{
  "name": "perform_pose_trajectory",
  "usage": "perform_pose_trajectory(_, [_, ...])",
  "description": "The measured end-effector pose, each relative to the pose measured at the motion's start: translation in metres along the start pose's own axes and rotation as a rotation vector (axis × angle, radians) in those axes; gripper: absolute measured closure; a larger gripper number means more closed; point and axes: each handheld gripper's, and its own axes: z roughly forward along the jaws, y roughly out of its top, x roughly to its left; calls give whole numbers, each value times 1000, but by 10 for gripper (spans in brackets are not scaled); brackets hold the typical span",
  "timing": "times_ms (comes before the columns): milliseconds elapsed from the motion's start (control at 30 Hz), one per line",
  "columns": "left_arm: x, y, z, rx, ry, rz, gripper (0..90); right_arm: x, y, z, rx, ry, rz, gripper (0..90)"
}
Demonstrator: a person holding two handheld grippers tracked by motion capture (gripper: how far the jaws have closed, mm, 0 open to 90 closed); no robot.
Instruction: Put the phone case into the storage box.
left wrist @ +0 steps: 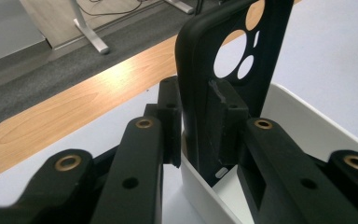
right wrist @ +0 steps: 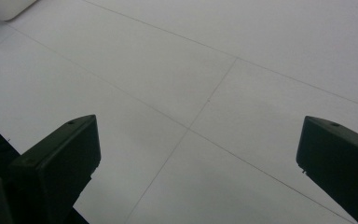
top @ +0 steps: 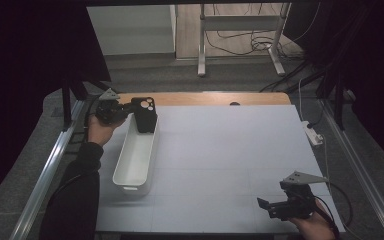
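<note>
A black phone case (top: 145,117) with round camera cut-outs stands upright at the far end of a long white bin (top: 121,161), its lower end inside the bin. My left gripper (top: 134,107) reaches in from the left and is shut on the case's edge. In the left gripper view the case (left wrist: 200,60) sits between the two pads (left wrist: 226,116), above the bin's wall (left wrist: 307,126). My right gripper (top: 269,207) rests near the table's front right corner, open with nothing between its fingers. In the right gripper view it (right wrist: 198,154) hangs over bare white table.
The white table top (top: 220,150) leaves a wooden strip (top: 205,98) bare at its far edge. A white power strip (top: 313,134) lies off the right edge. Metal rails run along both sides, and desk legs and cables stand on the floor beyond.
</note>
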Motion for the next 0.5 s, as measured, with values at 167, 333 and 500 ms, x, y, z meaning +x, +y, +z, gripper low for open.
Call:
perform_pose_trajectory(167, [0,-2,1,5,13,-25,724,0,0,0,-1,0,0,0])
perform_pose_trajectory(333, [0,-2,-2,6,6,-49,682,0,0,-1,-2,-1,1,0])
perform_pose_trajectory(500, [-2,-1,-6,14,-7,-69,615,0,0,-1,-3,-3,-1,0])
